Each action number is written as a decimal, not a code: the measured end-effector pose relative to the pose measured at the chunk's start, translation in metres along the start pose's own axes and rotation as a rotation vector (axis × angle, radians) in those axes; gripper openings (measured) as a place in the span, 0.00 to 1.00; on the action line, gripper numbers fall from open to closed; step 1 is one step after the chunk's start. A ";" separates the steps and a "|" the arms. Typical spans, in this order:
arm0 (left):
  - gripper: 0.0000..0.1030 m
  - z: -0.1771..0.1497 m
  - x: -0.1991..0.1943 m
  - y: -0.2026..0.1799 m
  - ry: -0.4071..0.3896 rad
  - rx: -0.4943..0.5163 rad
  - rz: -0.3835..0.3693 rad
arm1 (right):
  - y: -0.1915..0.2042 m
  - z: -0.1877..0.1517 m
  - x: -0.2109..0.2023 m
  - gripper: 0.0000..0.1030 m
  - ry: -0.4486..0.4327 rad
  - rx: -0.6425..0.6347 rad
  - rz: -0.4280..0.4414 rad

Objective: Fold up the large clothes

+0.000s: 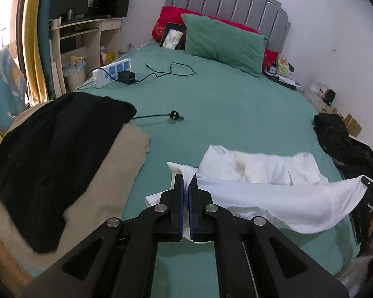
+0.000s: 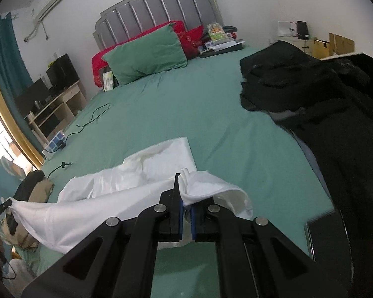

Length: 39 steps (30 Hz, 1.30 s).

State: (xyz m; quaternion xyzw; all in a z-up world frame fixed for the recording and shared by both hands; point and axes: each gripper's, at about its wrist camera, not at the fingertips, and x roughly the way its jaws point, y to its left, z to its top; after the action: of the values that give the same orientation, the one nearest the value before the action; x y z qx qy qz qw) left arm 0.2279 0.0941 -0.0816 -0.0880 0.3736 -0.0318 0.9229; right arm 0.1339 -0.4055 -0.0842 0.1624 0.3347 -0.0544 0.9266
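On a green bed (image 1: pixel 236 104), the left gripper (image 1: pixel 185 186) pinches one corner of a white garment (image 1: pixel 273 193); the right gripper (image 2: pixel 184 188) pinches the other, its edge lifted between them. Likely mid-fold: next, carry that edge over evenly.

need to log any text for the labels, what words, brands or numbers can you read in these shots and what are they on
None can be read.
Pack propped against the red pillow: print too blurred.
Green box beside the headboard: picture and print too small.
Power strip: no legible marking.
White garment: no print visible.
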 end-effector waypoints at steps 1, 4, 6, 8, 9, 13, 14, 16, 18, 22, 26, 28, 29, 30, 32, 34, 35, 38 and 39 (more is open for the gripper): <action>0.03 0.004 0.007 -0.001 0.000 -0.003 0.000 | 0.000 0.007 0.007 0.04 0.000 -0.006 0.001; 0.04 0.019 0.032 -0.003 -0.002 -0.009 0.006 | 0.000 0.028 0.032 0.04 0.008 -0.012 0.013; 0.03 0.028 0.048 -0.004 0.000 -0.021 0.009 | 0.002 0.040 0.050 0.04 0.020 -0.014 0.024; 0.04 0.036 0.065 -0.003 0.008 -0.038 0.011 | 0.003 0.051 0.071 0.04 0.036 -0.018 0.026; 0.04 0.041 0.075 -0.002 0.014 -0.043 0.017 | 0.003 0.054 0.079 0.04 0.042 -0.015 0.028; 0.04 0.050 0.116 -0.004 0.040 -0.025 0.057 | 0.002 0.065 0.122 0.04 0.077 -0.024 0.013; 0.04 0.051 0.125 -0.004 0.052 -0.026 0.065 | 0.002 0.065 0.133 0.04 0.088 -0.021 0.009; 0.04 0.050 0.152 0.000 0.091 -0.037 0.090 | 0.001 0.064 0.154 0.05 0.119 -0.011 -0.004; 0.04 0.047 0.176 0.004 0.138 -0.054 0.097 | -0.001 0.061 0.171 0.06 0.141 -0.013 -0.021; 0.15 0.044 0.209 0.014 0.219 -0.124 0.083 | -0.008 0.051 0.194 0.23 0.183 -0.058 -0.126; 0.60 0.050 0.181 0.018 0.085 -0.166 0.081 | -0.020 0.053 0.168 0.50 0.118 -0.048 -0.174; 0.60 0.053 0.160 0.011 0.031 -0.131 0.096 | -0.014 0.055 0.150 0.54 0.066 -0.077 -0.194; 0.60 0.052 0.153 0.006 0.015 -0.108 0.094 | -0.007 0.055 0.140 0.54 0.041 -0.104 -0.189; 0.60 0.051 0.142 -0.005 -0.005 -0.059 0.083 | 0.001 0.054 0.132 0.54 0.025 -0.133 -0.183; 0.60 0.043 0.127 -0.025 -0.019 0.038 0.055 | 0.024 0.045 0.119 0.55 0.003 -0.235 -0.153; 0.60 0.030 0.118 -0.051 -0.006 0.153 0.010 | 0.050 0.029 0.113 0.55 0.014 -0.343 -0.100; 0.60 0.020 0.116 -0.064 0.013 0.211 -0.014 | 0.063 0.019 0.112 0.55 0.027 -0.399 -0.073; 0.60 -0.012 0.119 -0.099 0.087 0.340 -0.078 | 0.095 -0.009 0.108 0.55 0.057 -0.533 -0.001; 0.60 -0.020 0.120 -0.104 0.101 0.360 -0.092 | 0.103 -0.016 0.106 0.55 0.065 -0.564 0.016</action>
State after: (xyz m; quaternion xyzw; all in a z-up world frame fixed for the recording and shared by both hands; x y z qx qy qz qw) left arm 0.3010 -0.0258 -0.1580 0.0635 0.4032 -0.1447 0.9014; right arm 0.2279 -0.3026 -0.1363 -0.0974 0.3647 0.0533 0.9245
